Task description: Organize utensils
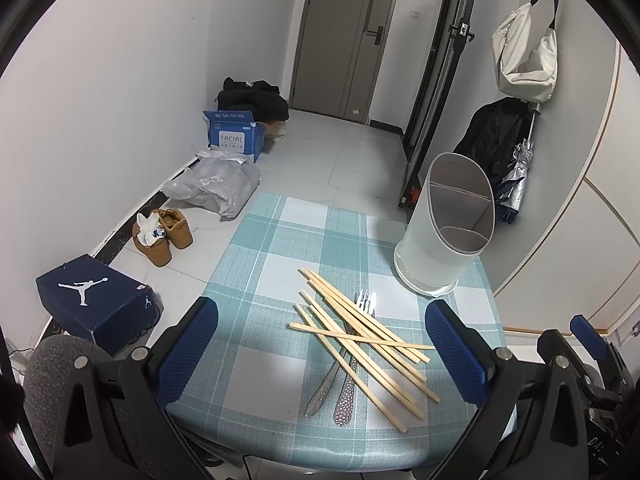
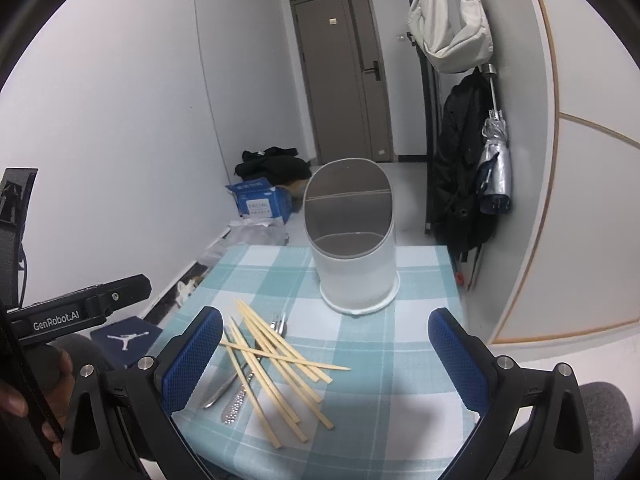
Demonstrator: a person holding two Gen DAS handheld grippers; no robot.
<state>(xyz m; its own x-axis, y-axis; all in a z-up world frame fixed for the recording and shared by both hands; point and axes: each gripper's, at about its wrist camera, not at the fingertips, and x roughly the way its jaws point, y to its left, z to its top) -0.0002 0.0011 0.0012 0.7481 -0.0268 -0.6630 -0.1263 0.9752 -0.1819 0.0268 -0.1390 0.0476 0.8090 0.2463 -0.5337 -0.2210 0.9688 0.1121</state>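
chopsticks [image 1: 362, 340]: pale wood, crisscrossed over two forks [image 1: 352, 344]; both grippers' fingers apart

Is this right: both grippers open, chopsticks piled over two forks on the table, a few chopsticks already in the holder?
Not quite. The holder is empty; the right wrist view shows both compartments bare. All chopsticks lie over the forks, and both grippers are open.

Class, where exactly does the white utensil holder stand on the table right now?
In both wrist views the white utensil holder stands upright at the table's far right corner, beyond the chopsticks and forks.
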